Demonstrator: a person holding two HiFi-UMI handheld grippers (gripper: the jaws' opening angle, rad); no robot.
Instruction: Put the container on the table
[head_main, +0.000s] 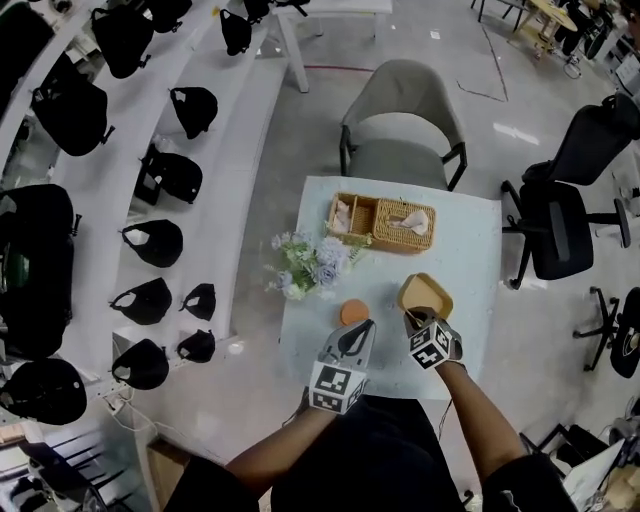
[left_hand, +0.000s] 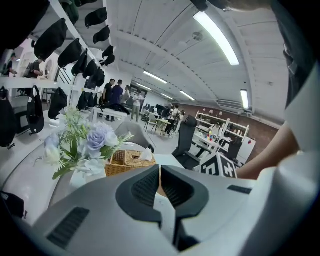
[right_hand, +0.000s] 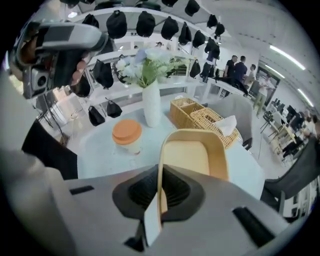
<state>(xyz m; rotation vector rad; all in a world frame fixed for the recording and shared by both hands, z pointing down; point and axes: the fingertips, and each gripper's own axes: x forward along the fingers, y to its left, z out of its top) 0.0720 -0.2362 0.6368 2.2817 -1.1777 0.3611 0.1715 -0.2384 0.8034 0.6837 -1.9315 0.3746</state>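
Observation:
The tan container (head_main: 427, 294) is an empty shallow tray with a raised rim, over the right half of the pale table (head_main: 472, 262). My right gripper (head_main: 412, 318) is shut on its near rim. In the right gripper view the rim runs between the pads and the container (right_hand: 193, 155) stretches away from my right gripper (right_hand: 160, 189). Whether its bottom touches the table I cannot tell. My left gripper (head_main: 360, 329) hovers just left of it, near the table's front, its jaws shut and empty (left_hand: 160, 181).
An orange-lidded cup (head_main: 353, 311) stands right by the left gripper's tip. A white vase of flowers (head_main: 310, 265) is at the table's left, a wicker basket (head_main: 383, 221) at the back. A grey chair (head_main: 403, 120) stands behind, a black office chair (head_main: 560, 212) to the right.

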